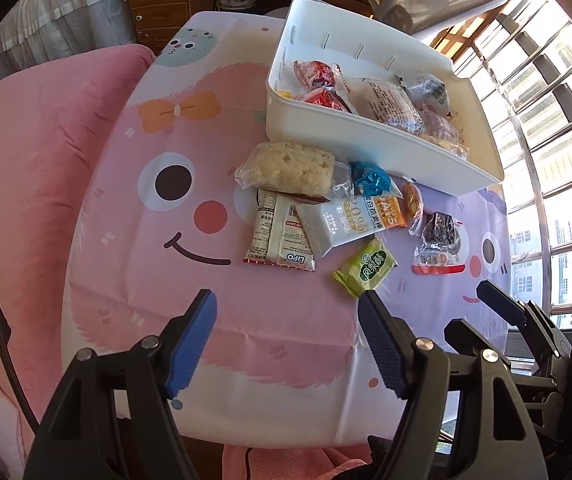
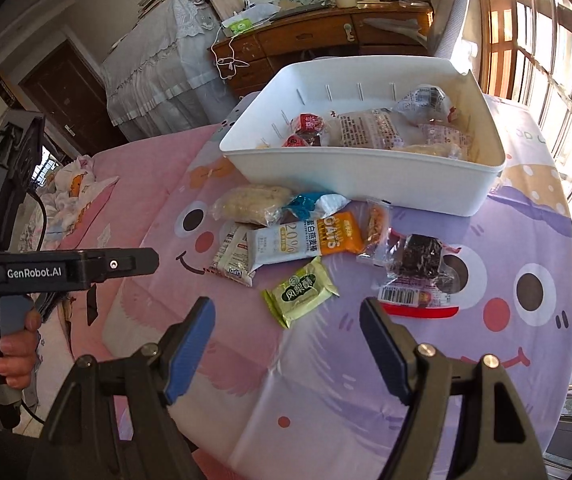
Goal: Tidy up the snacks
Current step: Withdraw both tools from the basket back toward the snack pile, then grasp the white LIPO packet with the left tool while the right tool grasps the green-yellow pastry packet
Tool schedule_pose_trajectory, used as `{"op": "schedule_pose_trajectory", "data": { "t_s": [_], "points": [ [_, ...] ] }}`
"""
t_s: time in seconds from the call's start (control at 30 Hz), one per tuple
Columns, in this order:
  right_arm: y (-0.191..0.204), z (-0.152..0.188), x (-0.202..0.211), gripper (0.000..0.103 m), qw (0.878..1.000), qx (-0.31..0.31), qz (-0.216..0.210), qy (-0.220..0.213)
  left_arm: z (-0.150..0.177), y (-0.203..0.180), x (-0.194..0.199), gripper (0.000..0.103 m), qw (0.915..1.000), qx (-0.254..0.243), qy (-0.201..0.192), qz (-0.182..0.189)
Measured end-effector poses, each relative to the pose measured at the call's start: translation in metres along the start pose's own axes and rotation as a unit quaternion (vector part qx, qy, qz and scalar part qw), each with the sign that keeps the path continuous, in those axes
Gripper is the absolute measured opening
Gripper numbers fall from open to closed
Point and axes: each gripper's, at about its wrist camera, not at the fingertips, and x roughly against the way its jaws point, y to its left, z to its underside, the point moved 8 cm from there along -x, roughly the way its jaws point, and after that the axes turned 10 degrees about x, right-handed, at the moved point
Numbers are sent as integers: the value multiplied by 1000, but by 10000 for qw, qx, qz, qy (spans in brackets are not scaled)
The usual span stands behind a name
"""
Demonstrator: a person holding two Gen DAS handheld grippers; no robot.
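Left wrist view: eight wrapped snacks (image 1: 322, 208) are seen loose on the desk (image 1: 246, 320) beside one white bin (image 1: 366, 148). Both the left tool (image 1: 286, 300) and the right tool (image 2: 286, 306) are released, empty.

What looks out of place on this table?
A heap of snacks lies loose beside the white bin, overlapping: the oat bar rests on the Lipo packets, while the green packet lies apart. Nothing looks spilled or torn.
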Motion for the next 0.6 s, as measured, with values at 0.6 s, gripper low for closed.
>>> {"op": "schedule_pose_trajectory", "data": {
  "t_s": [0.6],
  "points": [
    [17,11,-54,75,9893,1012,1048,38,-13,-13,-100,77,9902,-832,1120,-39]
  ]
}}
